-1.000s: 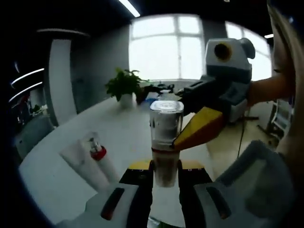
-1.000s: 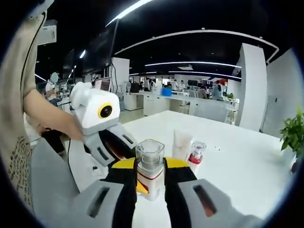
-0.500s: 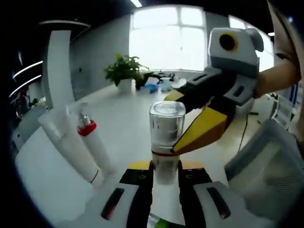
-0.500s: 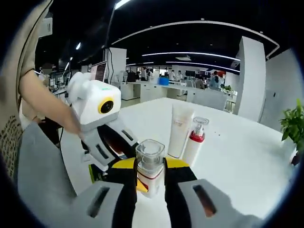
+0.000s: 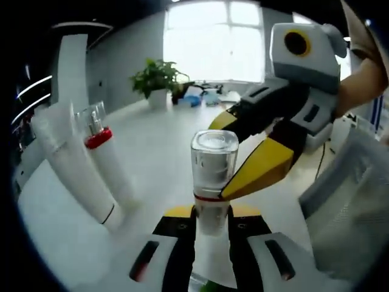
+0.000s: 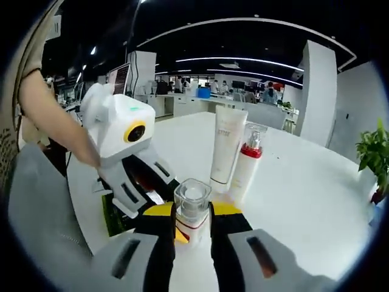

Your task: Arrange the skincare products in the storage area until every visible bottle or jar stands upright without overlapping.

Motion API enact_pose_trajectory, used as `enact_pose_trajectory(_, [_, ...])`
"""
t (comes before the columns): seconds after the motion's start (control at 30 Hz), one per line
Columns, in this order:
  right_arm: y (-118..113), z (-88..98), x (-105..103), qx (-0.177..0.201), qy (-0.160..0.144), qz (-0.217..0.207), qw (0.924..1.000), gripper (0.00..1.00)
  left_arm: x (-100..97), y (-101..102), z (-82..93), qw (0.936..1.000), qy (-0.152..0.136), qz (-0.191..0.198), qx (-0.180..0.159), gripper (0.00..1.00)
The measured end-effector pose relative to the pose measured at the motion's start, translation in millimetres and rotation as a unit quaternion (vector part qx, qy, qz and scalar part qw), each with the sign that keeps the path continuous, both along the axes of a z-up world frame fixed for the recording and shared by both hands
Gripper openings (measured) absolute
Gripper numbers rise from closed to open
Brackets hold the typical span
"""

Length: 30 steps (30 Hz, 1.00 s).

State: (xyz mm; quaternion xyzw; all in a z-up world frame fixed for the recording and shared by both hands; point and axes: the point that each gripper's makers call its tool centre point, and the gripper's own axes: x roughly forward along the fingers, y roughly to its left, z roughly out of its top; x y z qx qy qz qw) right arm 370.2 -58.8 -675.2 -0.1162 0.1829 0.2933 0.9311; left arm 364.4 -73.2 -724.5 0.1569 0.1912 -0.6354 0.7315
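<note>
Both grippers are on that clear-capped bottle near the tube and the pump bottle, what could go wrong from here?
1. The left gripper and right gripper both clamp the bottle; if one pulls away first, it may tilt or slip.
2. The tube and pump bottle stand close together on the table; setting the bottle down near them might knock one over.
3. Something dark lies by the left gripper and might get bumped.

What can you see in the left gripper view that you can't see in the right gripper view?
The left gripper view alone has the bright window and the desk clutter below it. The right gripper view alone has far office desks and a green item on the table. Both share the clear-capped bottle held by both hand-held grippers, the white tube, the red-collared pump bottle and a potted plant.
</note>
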Motion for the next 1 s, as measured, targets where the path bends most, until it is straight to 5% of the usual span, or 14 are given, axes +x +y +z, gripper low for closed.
enact_pose_trajectory(0.63, [-2.3, -9.3, 8.3, -0.003, 0.006, -0.007, 1.0, 0.21, 8.6, -1.2, -11.0, 1.0, 0.006, -0.006, -0.001, 0.16])
enact_pose_trajectory(1.0, [-8.0, -3.5, 15.4, 0.035, 0.01, -0.032, 0.9988, 0.28, 19.7, -3.1, -10.8, 0.9999, -0.001, -0.01, -0.008, 0.16])
